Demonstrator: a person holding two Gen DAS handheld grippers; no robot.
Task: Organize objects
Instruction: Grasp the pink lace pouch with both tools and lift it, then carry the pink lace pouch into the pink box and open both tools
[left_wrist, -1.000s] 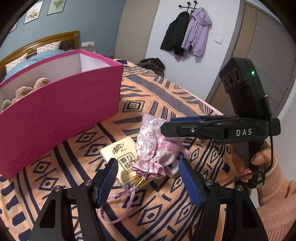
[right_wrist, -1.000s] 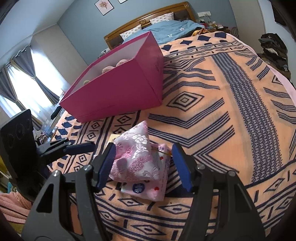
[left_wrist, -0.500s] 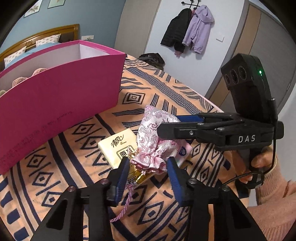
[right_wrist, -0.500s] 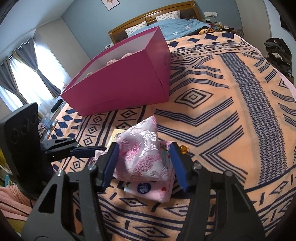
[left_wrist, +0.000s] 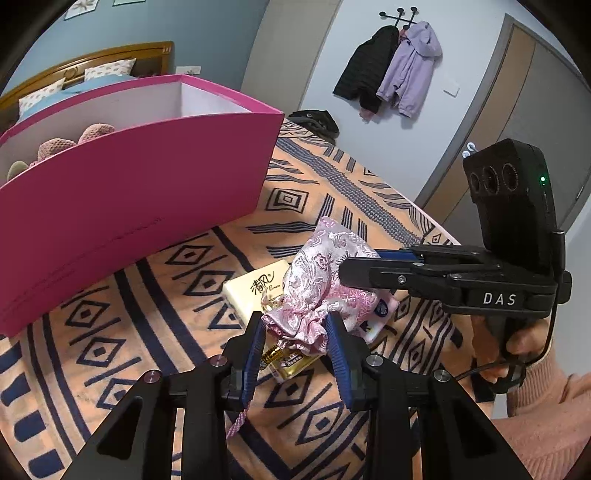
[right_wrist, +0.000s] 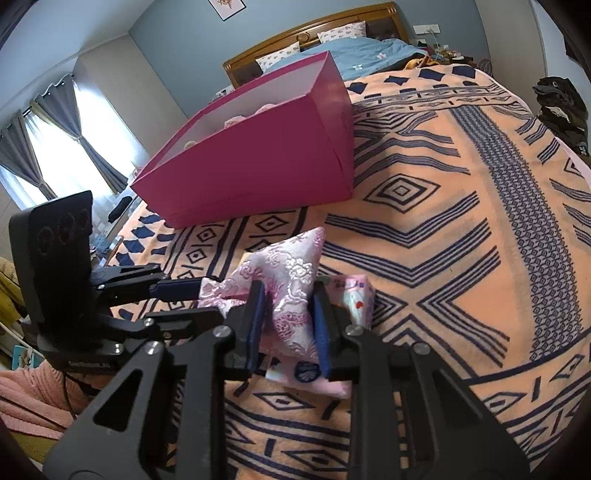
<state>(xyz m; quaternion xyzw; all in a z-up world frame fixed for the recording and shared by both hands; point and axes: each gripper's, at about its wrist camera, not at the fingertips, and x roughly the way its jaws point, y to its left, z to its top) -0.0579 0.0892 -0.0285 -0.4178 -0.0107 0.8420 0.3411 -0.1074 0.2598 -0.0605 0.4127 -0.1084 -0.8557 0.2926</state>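
Pink brocade drawstring pouch (left_wrist: 317, 284) — floral, shiny, gathered neck, braided cord (left_wrist: 236, 424)

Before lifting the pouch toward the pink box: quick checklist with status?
1. Left hand-held gripper pinching the pink brocade pouch at its gathered neck: ok.
2. Right hand-held gripper clamped on the pouch body: ok.
3. Pink box open on top: ok.
4. Room in the box: cannot tell; knitted items lie inside.
5. Pouch free of the tissue packs beneath: cannot tell.
6. Drawstring cord free of the fingers: not ok.
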